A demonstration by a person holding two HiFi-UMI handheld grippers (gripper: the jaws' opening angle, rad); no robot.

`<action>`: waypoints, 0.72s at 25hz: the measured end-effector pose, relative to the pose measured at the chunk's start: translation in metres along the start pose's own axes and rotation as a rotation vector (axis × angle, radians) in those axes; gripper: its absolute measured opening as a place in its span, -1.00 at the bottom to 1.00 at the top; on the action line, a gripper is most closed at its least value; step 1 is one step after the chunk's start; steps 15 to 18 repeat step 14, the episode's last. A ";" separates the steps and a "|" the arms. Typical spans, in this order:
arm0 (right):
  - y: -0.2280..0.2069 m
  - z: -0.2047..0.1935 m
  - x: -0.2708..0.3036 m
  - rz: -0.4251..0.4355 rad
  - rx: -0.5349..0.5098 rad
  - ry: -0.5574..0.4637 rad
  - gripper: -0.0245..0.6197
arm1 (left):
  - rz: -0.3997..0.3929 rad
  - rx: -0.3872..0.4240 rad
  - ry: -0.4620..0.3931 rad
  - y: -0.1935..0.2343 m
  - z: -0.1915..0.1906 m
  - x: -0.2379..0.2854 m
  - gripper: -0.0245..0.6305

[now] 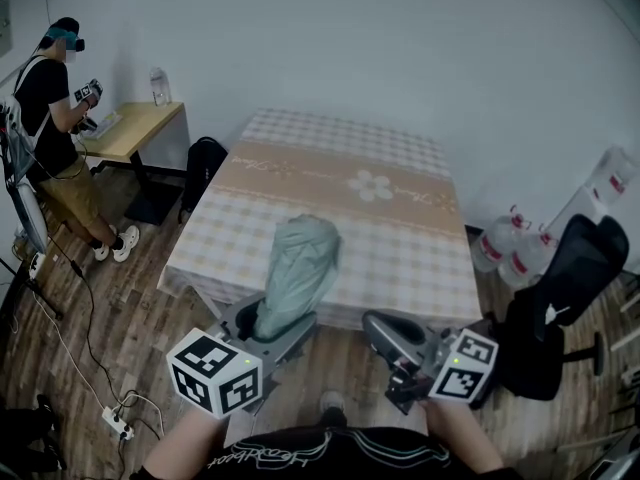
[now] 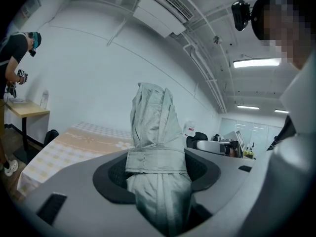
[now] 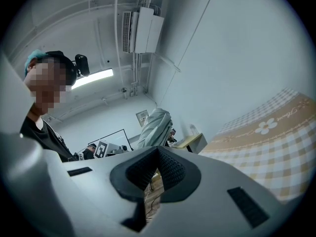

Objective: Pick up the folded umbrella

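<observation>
The folded umbrella (image 1: pixel 298 273) is a pale grey-green bundle bound by a strap. My left gripper (image 1: pixel 272 326) is shut on its lower part and holds it tilted up, off the table, in front of the near edge. In the left gripper view the umbrella (image 2: pixel 157 152) fills the gap between both pads and rises past them. My right gripper (image 1: pixel 385 333) hangs to the right of it, apart from it, with its pads together and nothing between them. In the right gripper view (image 3: pixel 158 154) the umbrella (image 3: pixel 154 127) shows beyond the tips.
A table with a checked beige cloth (image 1: pixel 400 238) stands ahead. A black office chair (image 1: pixel 565 298) and large water bottles (image 1: pixel 505 248) are at the right. At the far left a person (image 1: pixel 55 118) stands by a wooden desk (image 1: pixel 135 128); a black bag (image 1: pixel 203 168) and floor cables lie nearby.
</observation>
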State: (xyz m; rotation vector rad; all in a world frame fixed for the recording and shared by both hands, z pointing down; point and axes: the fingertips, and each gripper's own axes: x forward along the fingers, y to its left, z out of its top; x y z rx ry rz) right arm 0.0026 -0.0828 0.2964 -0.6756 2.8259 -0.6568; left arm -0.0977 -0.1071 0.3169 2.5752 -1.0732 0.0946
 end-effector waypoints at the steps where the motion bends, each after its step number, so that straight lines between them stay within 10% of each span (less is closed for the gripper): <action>1: 0.002 0.000 0.001 0.002 -0.002 0.001 -0.89 | -0.002 0.000 -0.003 -0.001 0.001 -0.002 -0.15; 18: 0.014 -0.007 -0.001 -0.011 -0.018 -0.019 -0.89 | 0.002 0.012 -0.029 -0.009 -0.002 -0.023 -0.15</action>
